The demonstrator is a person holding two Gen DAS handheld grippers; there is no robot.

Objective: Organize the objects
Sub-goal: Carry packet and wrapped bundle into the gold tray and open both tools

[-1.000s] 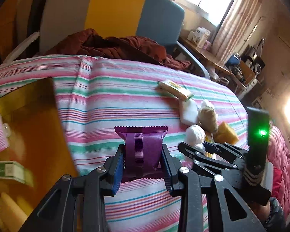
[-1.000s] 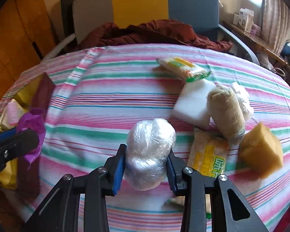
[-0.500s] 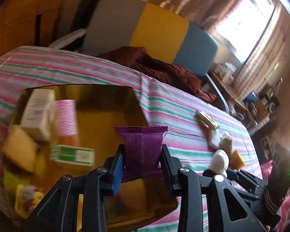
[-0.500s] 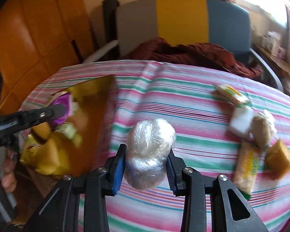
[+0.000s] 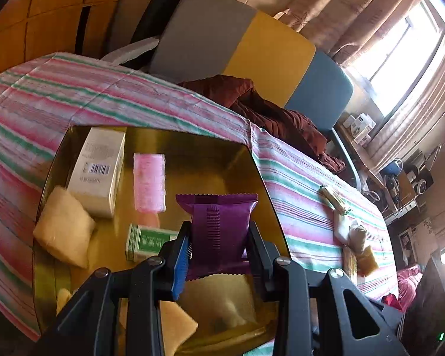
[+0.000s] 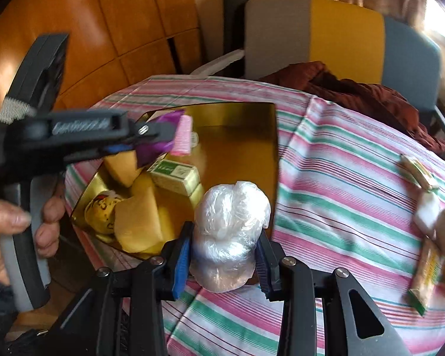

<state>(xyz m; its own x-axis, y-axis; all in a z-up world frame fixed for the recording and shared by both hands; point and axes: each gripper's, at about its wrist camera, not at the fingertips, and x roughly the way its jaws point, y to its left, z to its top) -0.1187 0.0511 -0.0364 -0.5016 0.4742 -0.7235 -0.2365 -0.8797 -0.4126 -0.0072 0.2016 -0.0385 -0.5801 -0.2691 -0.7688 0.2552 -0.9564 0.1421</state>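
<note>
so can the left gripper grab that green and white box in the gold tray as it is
Probably not yet. The left gripper is shut on the purple packet, so its jaws are full. The green and white box lies uncovered in the gold tray; releasing the packet first should free the gripper.

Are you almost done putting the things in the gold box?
About halfway. The gold box already holds a white carton, pink roll and sponges. The left gripper grips a purple packet, the right gripper a plastic-wrapped ball. Several snacks remain on the cloth.
</note>
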